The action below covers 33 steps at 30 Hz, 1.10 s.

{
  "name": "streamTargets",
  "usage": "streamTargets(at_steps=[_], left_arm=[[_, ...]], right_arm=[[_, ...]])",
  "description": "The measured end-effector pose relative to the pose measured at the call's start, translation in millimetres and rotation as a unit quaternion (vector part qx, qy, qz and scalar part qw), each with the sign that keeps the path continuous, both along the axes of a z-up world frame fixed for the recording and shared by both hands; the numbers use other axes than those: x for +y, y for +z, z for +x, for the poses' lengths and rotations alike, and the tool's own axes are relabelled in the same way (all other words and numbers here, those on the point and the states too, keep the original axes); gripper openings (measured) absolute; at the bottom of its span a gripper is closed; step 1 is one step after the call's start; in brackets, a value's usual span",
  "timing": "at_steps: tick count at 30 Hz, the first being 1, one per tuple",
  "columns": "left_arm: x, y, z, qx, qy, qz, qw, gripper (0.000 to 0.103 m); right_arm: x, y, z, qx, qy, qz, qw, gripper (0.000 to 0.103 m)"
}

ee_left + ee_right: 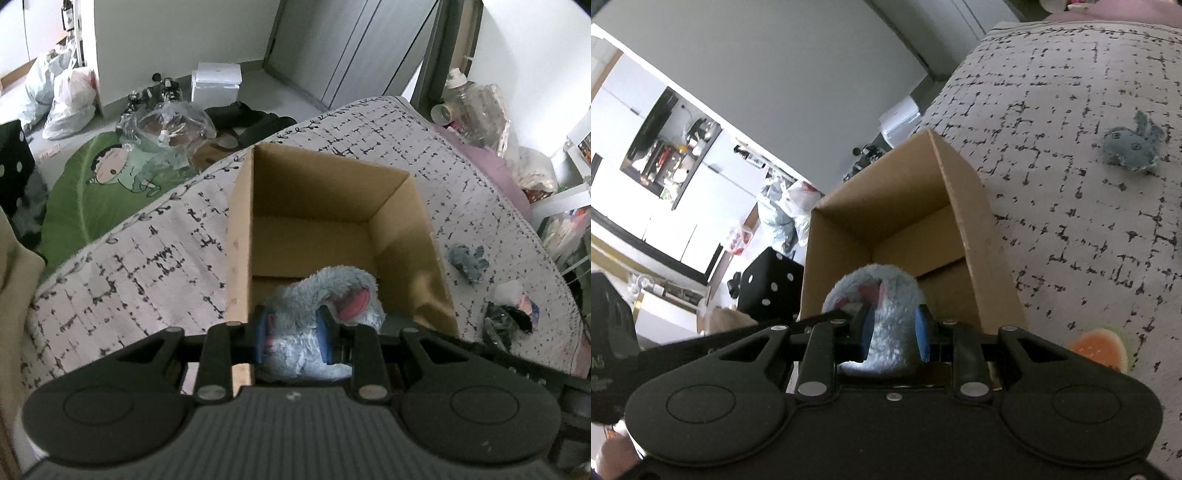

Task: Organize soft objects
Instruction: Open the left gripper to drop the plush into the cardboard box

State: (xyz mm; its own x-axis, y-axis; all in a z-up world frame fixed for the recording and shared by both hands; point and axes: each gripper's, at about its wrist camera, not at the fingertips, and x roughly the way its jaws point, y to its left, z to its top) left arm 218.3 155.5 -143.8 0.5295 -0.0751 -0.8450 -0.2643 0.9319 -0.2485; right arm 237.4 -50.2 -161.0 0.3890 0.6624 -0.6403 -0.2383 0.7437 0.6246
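A fluffy grey-blue plush toy (325,295) with pink ears is held by both grippers over the near end of an open cardboard box (325,192) on the bed. My left gripper (293,332) is shut on one part of the plush. My right gripper (894,332) is shut on another part of the same plush (886,295), at the near edge of the box (886,221). A small grey-blue bunny plush (1132,149) lies on the bedspread right of the box; it also shows in the left wrist view (469,260).
The bedspread (147,258) is pale with a black grid print. A watermelon-slice soft toy (1099,349) lies near my right gripper. A dark and white item (511,310) lies right of the box. The floor to the left holds a green leaf rug (92,192), bags and a white box (216,85).
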Motion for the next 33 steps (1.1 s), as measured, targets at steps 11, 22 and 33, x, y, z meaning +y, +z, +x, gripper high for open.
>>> streamTargets(at_steps=[11, 22, 33], left_arm=[[-16.9, 19.7, 1.8, -0.004, -0.018, 0.035, 0.9992, 0.030], [-48.7, 57.0, -7.4, -0.025, -0.036, 0.045, 0.9980, 0.056], [-80.9, 81.6, -17.9, -0.036, -0.043, 0.057, 0.9968, 0.076]], right_arm=[[-11.6, 15.5, -9.4, 0.000, -0.003, 0.008, 1.000, 0.043], [-46.8, 46.1, -27.3, -0.030, -0.024, 0.010, 0.999, 0.059], [-97.8, 68.5, -48.2, -0.054, -0.064, -0.029, 0.996, 0.084]])
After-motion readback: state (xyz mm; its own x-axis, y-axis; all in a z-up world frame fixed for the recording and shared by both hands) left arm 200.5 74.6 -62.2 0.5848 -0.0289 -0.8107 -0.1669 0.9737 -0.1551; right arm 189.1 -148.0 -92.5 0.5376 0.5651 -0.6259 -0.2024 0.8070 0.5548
